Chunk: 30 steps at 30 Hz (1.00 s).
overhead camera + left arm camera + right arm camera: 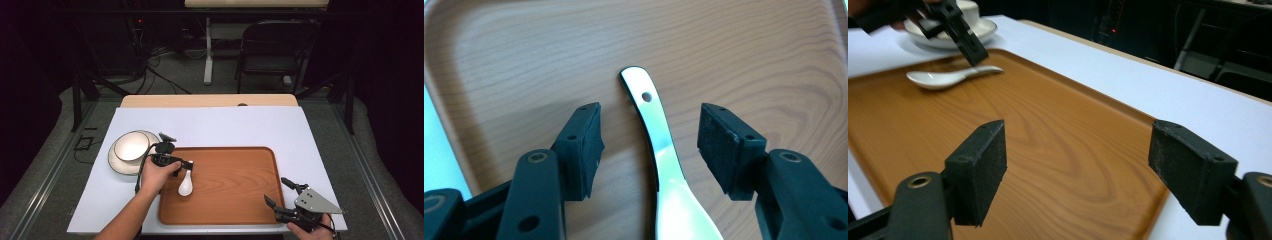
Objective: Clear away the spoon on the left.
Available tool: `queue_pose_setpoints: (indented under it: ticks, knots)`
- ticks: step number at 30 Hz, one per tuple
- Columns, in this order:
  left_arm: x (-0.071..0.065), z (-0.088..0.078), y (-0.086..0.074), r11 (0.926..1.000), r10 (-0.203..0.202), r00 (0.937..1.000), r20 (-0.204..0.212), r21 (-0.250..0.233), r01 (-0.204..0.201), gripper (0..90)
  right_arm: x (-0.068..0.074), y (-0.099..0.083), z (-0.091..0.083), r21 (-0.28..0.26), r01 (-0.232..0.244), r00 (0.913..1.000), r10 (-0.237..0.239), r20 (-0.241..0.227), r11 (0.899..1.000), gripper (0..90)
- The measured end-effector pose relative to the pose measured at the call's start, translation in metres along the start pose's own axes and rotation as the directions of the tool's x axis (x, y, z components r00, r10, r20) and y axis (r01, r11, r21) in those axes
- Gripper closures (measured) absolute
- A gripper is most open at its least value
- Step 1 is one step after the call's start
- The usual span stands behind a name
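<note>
A white ceramic spoon [185, 185] [659, 145] [943, 77] lies on the wooden tray [235, 195] [749, 60] [1048, 150], near the tray's left edge, with its handle toward the far side. My left gripper [186, 165] [650, 110] hovers over the handle. Its jaws stand wide on either side and neither pad touches the spoon, so it is open. In the right gripper view the left gripper [965, 42] hangs just above the spoon's handle. My right gripper [275, 190] [1080, 132] is open at the tray's near right corner, with nothing between its pads.
A white bowl [131, 146] [970, 10] sits on a plate [117, 165] [948, 37] left of the tray. A white sheet [210, 125] covers the table. A black chair [272, 47] and cables stand beyond the far edge.
</note>
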State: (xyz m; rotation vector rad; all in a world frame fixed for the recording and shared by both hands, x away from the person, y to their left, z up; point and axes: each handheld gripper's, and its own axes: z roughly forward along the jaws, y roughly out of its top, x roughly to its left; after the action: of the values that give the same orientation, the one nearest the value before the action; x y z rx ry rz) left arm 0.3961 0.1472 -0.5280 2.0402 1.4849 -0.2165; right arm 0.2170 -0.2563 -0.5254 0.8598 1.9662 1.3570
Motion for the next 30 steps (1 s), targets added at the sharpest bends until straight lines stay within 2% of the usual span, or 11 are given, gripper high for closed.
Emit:
queue_pose_setpoints:
  ticks: [3,15,20,30]
  knots:
    - [-0.001,0.000,0.000,1.0000,-0.003,1.0000,-0.002,-0.004,0.003,43.4,0.000,0.000,0.000,0.004,-0.003,1.0000,0.003,-0.004,1.000,23.0]
    - [-0.008,-0.013,0.001,0.9984,0.048,0.9975,-0.052,-0.028,-0.049,42.3,0.000,0.000,0.000,-0.001,-0.006,1.0000,0.006,-0.008,1.000,23.0]
    - [-0.011,-0.025,0.000,0.9955,0.082,0.9934,-0.079,-0.040,-0.086,42.4,0.000,0.000,0.000,-0.001,-0.008,0.9999,0.008,-0.007,1.000,23.0]
    - [-0.013,-0.056,0.000,0.9888,0.105,0.9884,-0.110,-0.094,-0.115,43.5,0.001,0.000,0.001,0.004,-0.016,0.9998,0.016,-0.010,1.000,23.0]
